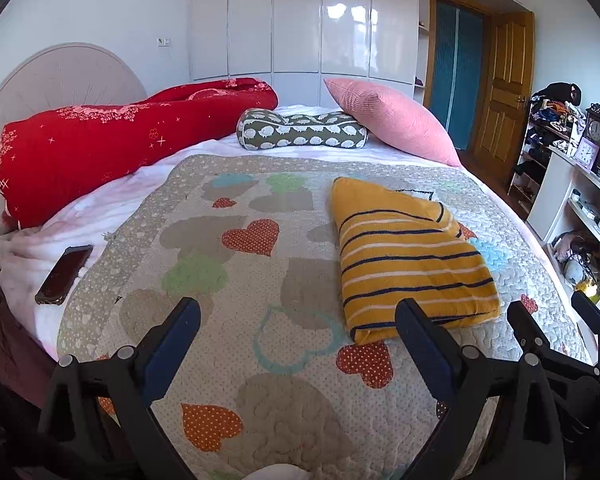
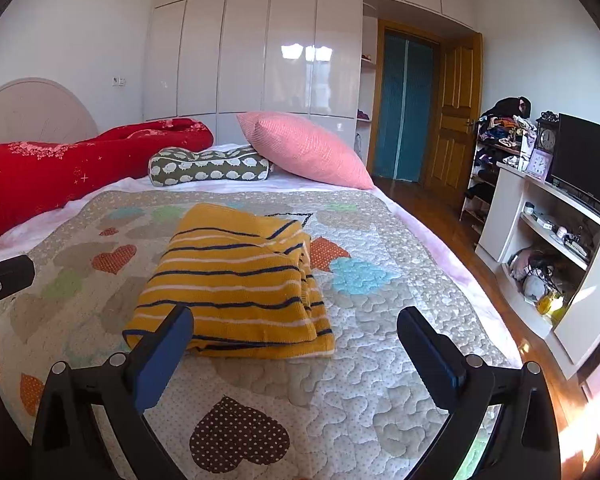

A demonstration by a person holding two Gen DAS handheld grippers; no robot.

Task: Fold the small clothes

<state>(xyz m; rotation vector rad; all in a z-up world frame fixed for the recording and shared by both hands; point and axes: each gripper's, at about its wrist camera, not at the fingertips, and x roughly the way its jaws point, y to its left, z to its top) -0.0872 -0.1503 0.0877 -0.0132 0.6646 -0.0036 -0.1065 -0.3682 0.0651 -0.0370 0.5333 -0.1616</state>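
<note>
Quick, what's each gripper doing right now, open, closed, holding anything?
Left gripper: open, holding nothing, above the quilt.
Right gripper: open, holding nothing, just short of the folded striped sweater.

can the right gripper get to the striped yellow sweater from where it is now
Probably yes. The right gripper is open, its fingers just short of the folded yellow striped sweater, with only bare quilt between.

text: none legible | clock (image 2: 547, 138) dial numerals: too small
</note>
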